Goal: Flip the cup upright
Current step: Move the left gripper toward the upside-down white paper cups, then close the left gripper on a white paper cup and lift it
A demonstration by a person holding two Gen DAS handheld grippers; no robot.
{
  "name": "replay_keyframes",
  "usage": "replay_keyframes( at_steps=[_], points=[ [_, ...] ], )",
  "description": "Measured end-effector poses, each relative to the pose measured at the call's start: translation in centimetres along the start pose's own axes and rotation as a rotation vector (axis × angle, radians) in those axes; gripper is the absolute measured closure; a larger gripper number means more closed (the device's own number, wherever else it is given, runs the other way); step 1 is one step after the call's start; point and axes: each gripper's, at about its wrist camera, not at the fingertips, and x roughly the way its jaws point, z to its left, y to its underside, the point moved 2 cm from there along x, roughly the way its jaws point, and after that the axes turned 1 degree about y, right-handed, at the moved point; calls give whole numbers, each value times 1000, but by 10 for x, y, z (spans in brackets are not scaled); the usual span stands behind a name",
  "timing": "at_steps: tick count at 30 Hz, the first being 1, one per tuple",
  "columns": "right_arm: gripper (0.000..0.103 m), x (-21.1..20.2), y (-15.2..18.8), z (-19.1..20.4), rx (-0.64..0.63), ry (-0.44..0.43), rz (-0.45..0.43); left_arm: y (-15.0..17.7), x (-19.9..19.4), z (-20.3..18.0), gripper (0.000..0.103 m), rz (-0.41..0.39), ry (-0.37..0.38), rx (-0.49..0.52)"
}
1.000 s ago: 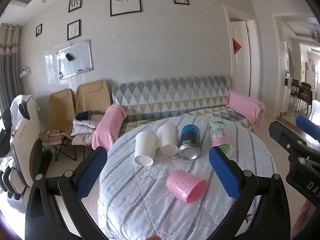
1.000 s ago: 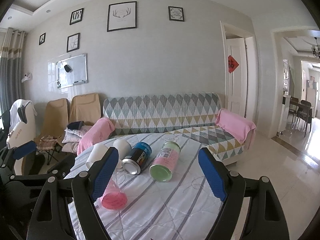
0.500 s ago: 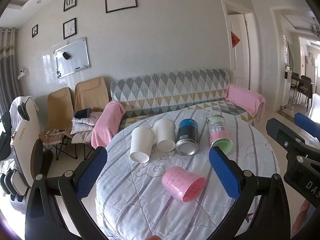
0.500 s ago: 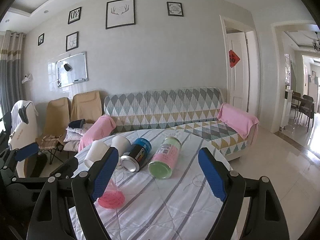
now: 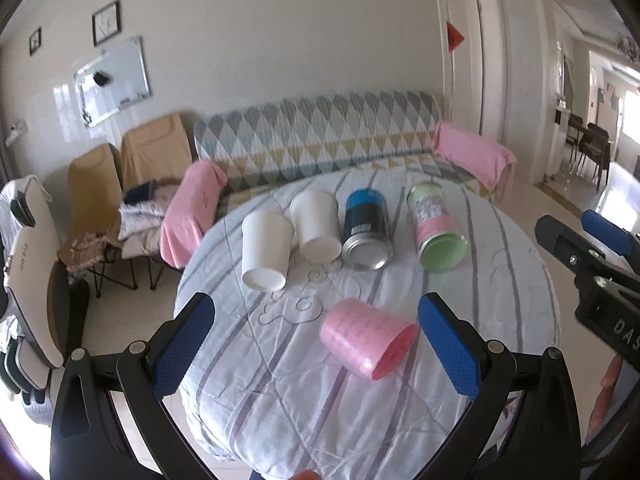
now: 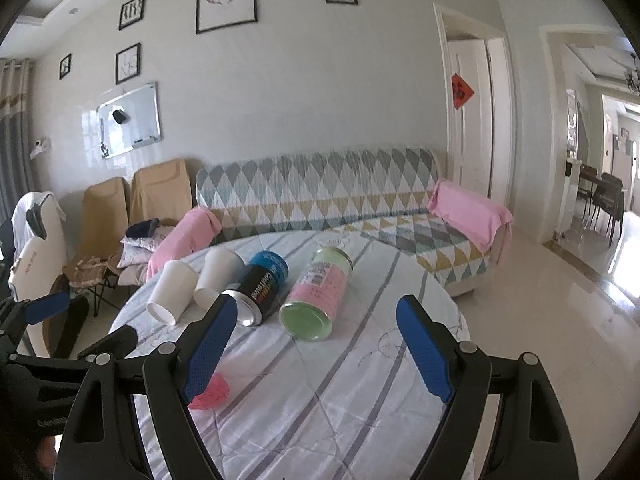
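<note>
A pink cup [image 5: 366,338] lies on its side on the round table [image 5: 280,392], mouth toward me and to the right. In the right wrist view only part of the pink cup [image 6: 212,394] shows behind my left finger. My left gripper [image 5: 316,344] is open and empty, held above the table with the cup between its fingers in the view. My right gripper [image 6: 316,352] is open and empty over the table's right half. The right gripper's body [image 5: 592,272] shows at the right edge of the left wrist view.
Behind the pink cup lie two white cups [image 5: 266,252] [image 5: 316,228], a blue-topped can [image 5: 366,232] and a green-lidded pink can [image 5: 436,228], all on their sides. A patterned sofa [image 5: 320,132] and chairs [image 5: 120,176] stand past the table.
Both grippers have moved forward and tilted down toward the table, so the cups and cans look larger and nearer. Nothing on the table has moved.
</note>
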Motion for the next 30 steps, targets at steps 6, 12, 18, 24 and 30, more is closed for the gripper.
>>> replay_keyframes(
  at_steps=[6,12,18,24,30],
  points=[
    [20,22,0,4,-15,-1,49,-6,27,25,0,90,2,-49],
    [20,51,-9,17,-54,-15,88,-26,57,41,0,158,-9,-47],
    [20,87,-24,36,-112,-33,129,-44,104,56,0,267,-8,-67],
    [20,121,-34,53,-139,-64,163,-51,152,79,0,359,-52,-116],
    [20,143,-33,65,-160,-88,179,-48,194,89,0,433,-33,-156]
  ],
)
